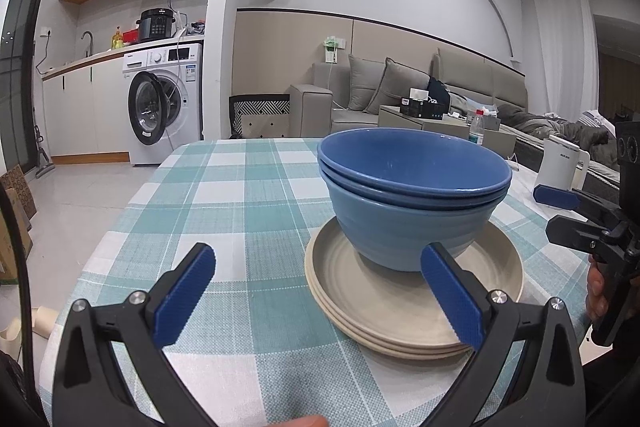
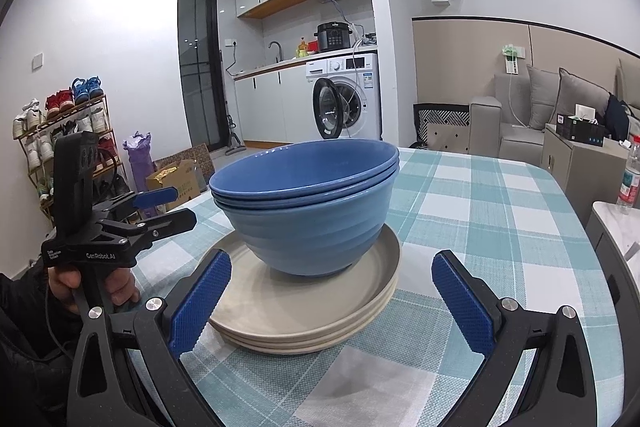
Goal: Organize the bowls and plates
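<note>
The left tongs [image 1: 318, 291] are spread wide and hold nothing; their right finger sits in front of the plates' [image 1: 400, 307] near rim, and the left finger hangs over bare cloth. The right tongs [image 2: 334, 297] are spread just as wide, also empty, with the plates [image 2: 304, 311] between the two fingers and close ahead.

The plates are beige, three in a stack by the rims that show, lying flat on the worktop [image 1: 240, 195]. On them stand the bowls [image 1: 412, 195], blue and nested; three rims show in the right wrist view [image 2: 308, 195]. The bowls sit upright, a little off the middle of the top plate.

Each wrist view shows the other tongs off to the side of the stack, gripped by a hand [image 2: 100, 283].

The worktop wears a teal and white checked cloth [image 2: 480, 211]. Beyond it are a washer [image 1: 168, 99] with its door open, and a grey sofa [image 1: 400, 87].
</note>
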